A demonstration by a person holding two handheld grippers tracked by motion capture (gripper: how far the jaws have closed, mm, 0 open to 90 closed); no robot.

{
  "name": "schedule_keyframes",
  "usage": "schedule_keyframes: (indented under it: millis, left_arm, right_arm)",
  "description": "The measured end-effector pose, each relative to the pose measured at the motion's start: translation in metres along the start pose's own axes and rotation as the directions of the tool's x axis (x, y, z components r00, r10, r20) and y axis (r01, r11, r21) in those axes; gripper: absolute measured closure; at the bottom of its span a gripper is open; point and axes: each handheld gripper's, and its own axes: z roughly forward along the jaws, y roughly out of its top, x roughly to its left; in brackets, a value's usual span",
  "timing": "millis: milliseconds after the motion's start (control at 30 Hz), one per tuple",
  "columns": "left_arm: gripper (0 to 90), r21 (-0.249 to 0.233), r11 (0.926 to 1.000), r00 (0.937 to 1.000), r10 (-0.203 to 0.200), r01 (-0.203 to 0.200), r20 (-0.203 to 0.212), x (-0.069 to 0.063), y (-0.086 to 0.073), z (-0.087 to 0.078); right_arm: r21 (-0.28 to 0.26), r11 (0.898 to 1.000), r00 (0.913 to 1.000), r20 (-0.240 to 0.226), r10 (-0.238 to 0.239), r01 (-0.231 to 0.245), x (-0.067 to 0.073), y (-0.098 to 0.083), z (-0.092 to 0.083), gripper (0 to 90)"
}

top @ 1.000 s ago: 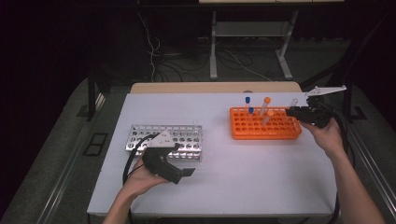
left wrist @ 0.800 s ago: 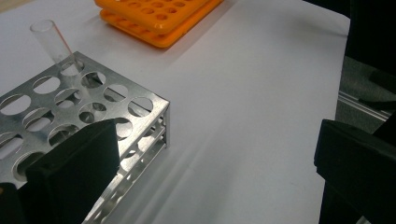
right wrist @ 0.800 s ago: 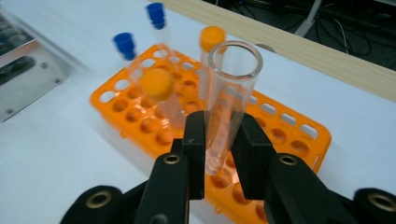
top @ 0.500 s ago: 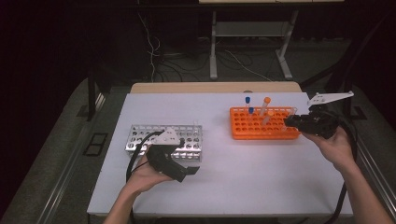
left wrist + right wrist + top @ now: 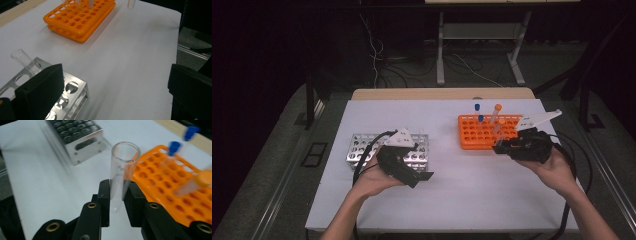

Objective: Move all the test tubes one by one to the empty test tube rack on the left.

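**Clear glass tube held beside the orange rack**

Nearest the person, the left gripper (image 5: 424, 176) rests in the left hand (image 5: 374, 180) at the near edge of the perforated silver metal tube rack (image 5: 357, 150), well to the left of the orange plastic tube rack (image 5: 479, 137); in the left gripper view its two black jaws stand wide apart with nothing between them, one over the metal rack's corner, and a single empty clear tube (image 5: 23, 58) leans in a hole of that rack just beyond the jaw.

The right gripper (image 5: 117, 195), carried by the right hand (image 5: 557, 170), sits just off the near right corner of the orange rack; its jaws are clenched on an open-topped clear glass test tube (image 5: 122, 172), gripping it near its rounded bottom so that the open mouth stands up above the pads; the tube is lifted clear of the white table (image 5: 472, 200), beside the orange rack rather than in any of its holes.

Farther off, in the orange rack itself, stand two blue-capped tubes (image 5: 477, 107) and an orange-capped tube (image 5: 497, 108), toward its back edge; behind the rack runs the pale wooden strip (image 5: 442, 94) of the table's far edge.
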Motion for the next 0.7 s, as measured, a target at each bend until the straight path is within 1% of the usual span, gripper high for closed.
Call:
schedule_keyframes:
  millis: [67,133,267,367,467,567,700]
  left_arm:
    - [0.3,0.003,1.0000,0.9999,0.009,-0.009,0.004,0.000,0.006,0.001]
    - [1.7,0.011,0.9997,0.9997,0.020,-0.021,0.010,0.000,0.012,0.002]
    - [6.6,0.027,0.9989,0.9987,0.036,-0.037,0.035,-0.001,0.023,0.006]
    - [12.5,0.039,0.9979,0.9967,0.049,-0.052,0.065,-0.001,0.032,0.009]
    - [16.6,0.047,0.9972,0.9946,0.055,-0.059,0.088,-0.003,0.039,0.012]
    - [23.0,0.060,0.9952,0.9907,0.070,-0.078,0.117,-0.004,0.045,0.016]
    - [34.1,0.076,0.9920,0.9845,0.089,-0.101,0.151,-0.006,0.049,0.020]
  right_arm:
    - [0.013,1.000,0.9996,-0.020,-0.019,0.019,0.008,0.003,0.007,75.1]
    - [0.023,0.999,0.9980,-0.050,-0.037,0.039,0.015,0.006,0.014,75.1]
    - [0.039,0.997,0.9939,-0.086,-0.069,0.073,0.029,0.012,0.026,75.1]
    - [0.047,0.994,0.9899,-0.110,-0.090,0.096,0.039,0.016,0.035,75.1]
    - [0.052,0.991,0.9838,-0.134,-0.119,0.127,0.048,0.020,0.043,75.1]
    - [0.054,0.987,0.9772,-0.158,-0.141,0.151,0.058,0.023,0.052,75.1]
    - [0.049,0.984,0.9696,-0.188,-0.157,0.168,0.068,0.029,0.063,75.1]
